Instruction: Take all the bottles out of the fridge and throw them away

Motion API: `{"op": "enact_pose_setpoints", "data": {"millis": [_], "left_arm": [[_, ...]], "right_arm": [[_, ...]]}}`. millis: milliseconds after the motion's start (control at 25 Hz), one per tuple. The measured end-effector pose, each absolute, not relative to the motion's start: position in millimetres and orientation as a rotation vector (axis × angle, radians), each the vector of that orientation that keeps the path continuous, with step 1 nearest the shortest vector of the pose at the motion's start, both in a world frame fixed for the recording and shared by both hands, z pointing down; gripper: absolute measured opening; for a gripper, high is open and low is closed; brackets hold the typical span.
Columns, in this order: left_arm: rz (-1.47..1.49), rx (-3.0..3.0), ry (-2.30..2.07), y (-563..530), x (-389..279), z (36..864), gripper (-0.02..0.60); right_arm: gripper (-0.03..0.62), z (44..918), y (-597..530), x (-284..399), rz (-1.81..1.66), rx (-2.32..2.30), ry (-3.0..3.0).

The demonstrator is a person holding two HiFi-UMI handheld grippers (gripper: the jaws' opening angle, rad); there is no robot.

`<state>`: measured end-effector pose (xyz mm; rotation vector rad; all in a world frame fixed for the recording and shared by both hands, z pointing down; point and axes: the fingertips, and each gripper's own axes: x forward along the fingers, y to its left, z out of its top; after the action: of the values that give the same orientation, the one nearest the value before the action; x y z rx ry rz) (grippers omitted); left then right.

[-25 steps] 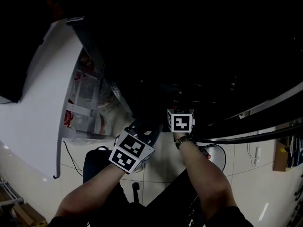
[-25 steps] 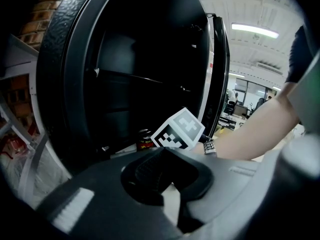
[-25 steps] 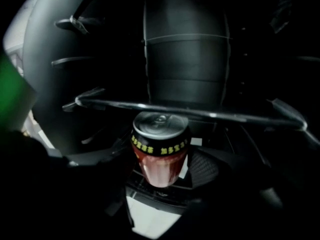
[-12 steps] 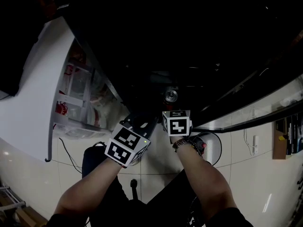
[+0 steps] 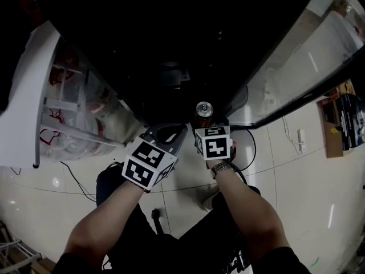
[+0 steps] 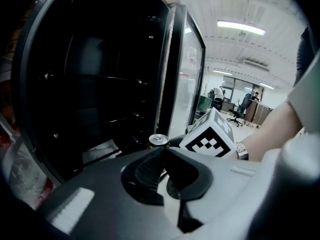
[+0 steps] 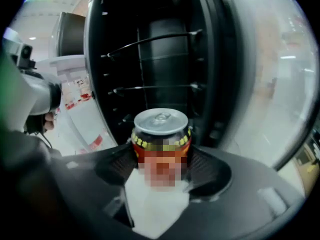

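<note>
The can [image 7: 161, 134] is a drinks can w/ a silver top and a red-and-yellow band, not a bottle as the task words it. It stands upright btwn the pads of the right tongs [image 7: 161, 156], which are clamped on its sides low down, so most of the body shows above them. It's held in the air just in front of the open fridge [image 7: 165, 59], whose dark inside and wire shelves lie beyond it. I can't make out any other bottle or can in there; too dark to be sure.

The left tongs [image 6: 163, 166] are just to the left of the can, pressed together w/ nothing in them.

The glass door [image 5: 302, 61] is swung open to the right. On the left is a white unit [image 5: 34, 96] w/ clear plastic bags [image 5: 108, 119] printed in red; can't tell if that's the bin. Pale tiled floor [image 5: 296, 170] below.

Step in hand, I'd say: carrying the can away, i.e. the pick is done and the throw-away isn't yet. Next move prob. calls for keeping the grip firm and the can upright, finding the bin, letting go only once over it, then checking the shelves for more.
</note>
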<state>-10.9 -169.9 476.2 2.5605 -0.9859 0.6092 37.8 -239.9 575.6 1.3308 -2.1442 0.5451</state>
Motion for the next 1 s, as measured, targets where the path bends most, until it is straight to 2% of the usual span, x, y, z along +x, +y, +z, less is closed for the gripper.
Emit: {"op": "enact_pose_setpoints", "data": {"millis": [560, 960, 1000], "left_arm": [[0.597, 2.607, -0.863, -132, 92, 485, 0.004], [0.635, 2.583, -0.826, -120, 136, 503, 0.005], [0.638, 2.582, -0.825, -120, 137, 504, 0.005]], "right_arm": [[0.318, 609, -164, 191, 0.639, 1.445, -1.962], [0.321, 636, -136, 235, 0.659, 1.412, -1.939], [0.286, 631, -139, 236, 0.642, 1.428, -1.955]]}}
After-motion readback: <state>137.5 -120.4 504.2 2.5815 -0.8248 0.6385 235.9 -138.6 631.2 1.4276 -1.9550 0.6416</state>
